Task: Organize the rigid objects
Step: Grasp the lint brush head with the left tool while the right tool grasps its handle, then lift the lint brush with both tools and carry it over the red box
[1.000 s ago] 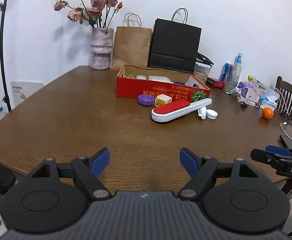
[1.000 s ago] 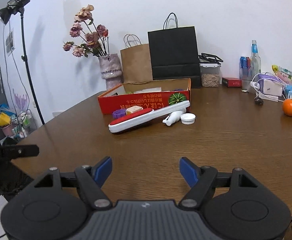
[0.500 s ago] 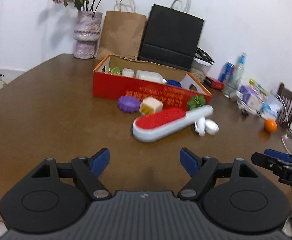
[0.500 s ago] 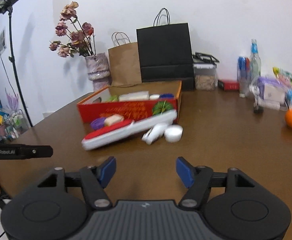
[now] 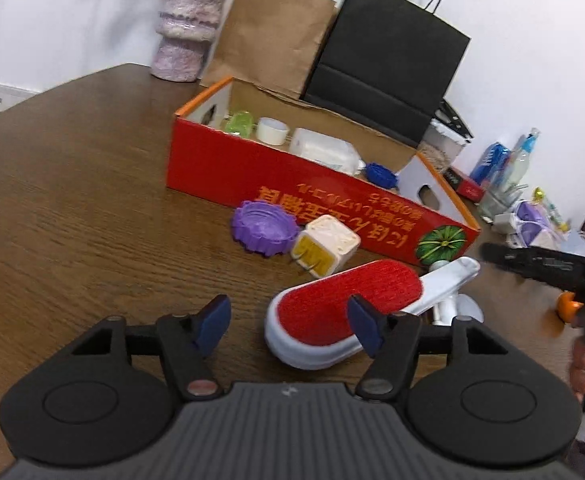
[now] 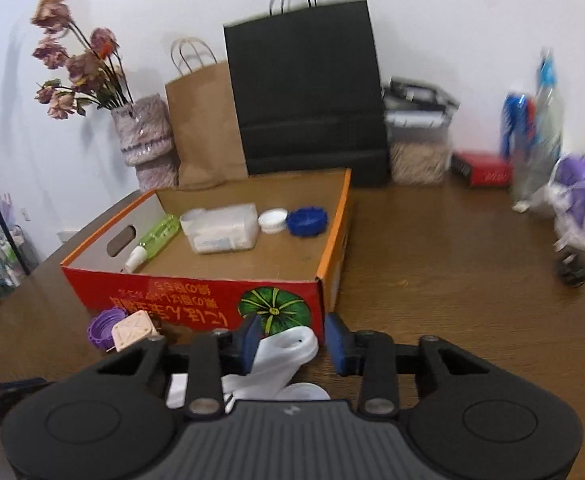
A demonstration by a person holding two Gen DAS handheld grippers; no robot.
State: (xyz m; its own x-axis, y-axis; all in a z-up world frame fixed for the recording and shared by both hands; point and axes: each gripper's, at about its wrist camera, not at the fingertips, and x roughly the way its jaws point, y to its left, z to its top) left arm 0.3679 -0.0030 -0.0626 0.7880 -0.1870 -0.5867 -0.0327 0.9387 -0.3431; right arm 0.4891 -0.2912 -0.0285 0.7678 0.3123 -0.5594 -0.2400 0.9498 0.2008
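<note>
Both grippers were reaching for the lint brush (image 5: 346,308), which lay on the brown table (image 5: 72,240) just in front of the red cardboard box (image 5: 292,196). The left gripper (image 5: 288,322) had its jaws wide open near the brush's red end, not touching it. The right gripper (image 6: 292,338) had its jaws open too, on either side of the brush's white handle (image 6: 282,354), but not squeezing it. A purple lid (image 5: 263,230) and a cream plug cube (image 5: 324,249) waited beside the box. The pick-up step seemed to be just starting. Next, the right gripper probably needed to close on the handle, lift, and carry the brush into the box.
</note>
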